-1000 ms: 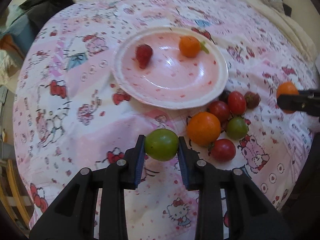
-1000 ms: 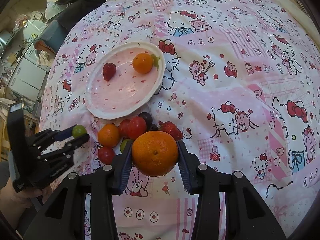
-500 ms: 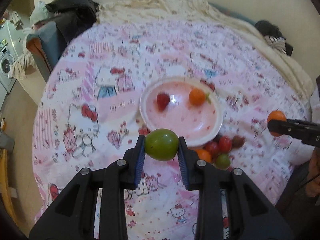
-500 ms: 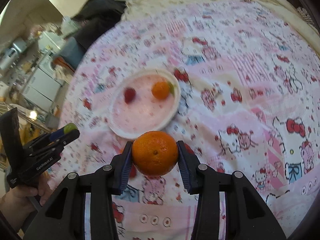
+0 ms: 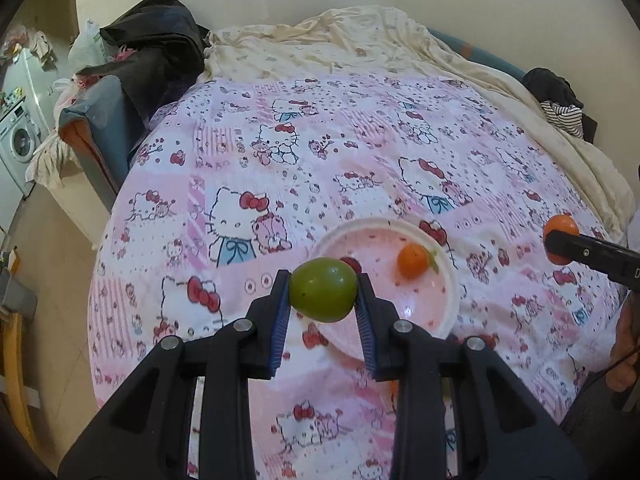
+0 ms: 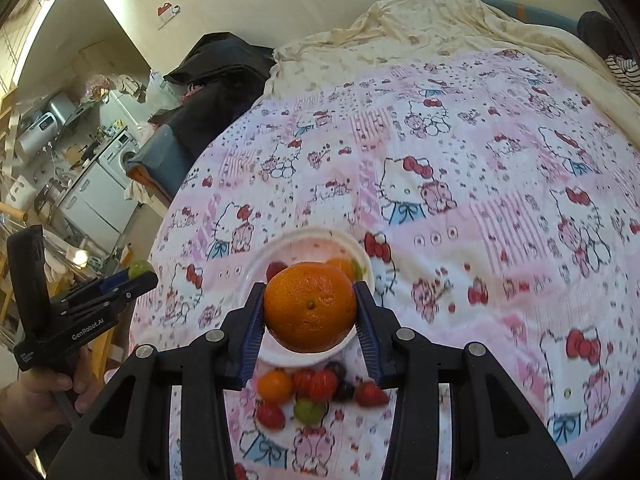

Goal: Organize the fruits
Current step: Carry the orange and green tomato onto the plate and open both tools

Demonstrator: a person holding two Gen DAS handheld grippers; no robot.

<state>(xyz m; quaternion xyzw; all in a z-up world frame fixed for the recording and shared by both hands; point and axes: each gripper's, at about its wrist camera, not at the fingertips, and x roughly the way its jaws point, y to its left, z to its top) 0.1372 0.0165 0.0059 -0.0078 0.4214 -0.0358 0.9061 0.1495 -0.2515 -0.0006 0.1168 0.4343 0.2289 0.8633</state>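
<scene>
My left gripper [image 5: 323, 303] is shut on a green round fruit [image 5: 323, 294] and holds it high above the bed, in front of the white plate [image 5: 448, 312]. The plate holds a small orange [image 5: 413, 259] and a red berry [image 5: 351, 264], partly hidden by the green fruit. My right gripper [image 6: 310, 314] is shut on a large orange [image 6: 310, 306], also high above the plate [image 6: 256, 264]. A pile of small red, orange, green and dark fruits [image 6: 316, 392] lies on the sheet just below the plate. The right gripper with its orange [image 5: 560, 229] shows at the far right in the left wrist view.
The bed carries a pink cartoon-cat sheet [image 5: 360, 168] and a cream blanket [image 5: 360, 48] at the back. Dark clothes [image 5: 152, 52] lie at the far left corner. A washing machine [image 5: 20, 140] and the floor are left of the bed.
Both grippers have risen well above the bed with their fruits, so the plate and the fruit pile look smaller and lower. Both grips are unchanged.
</scene>
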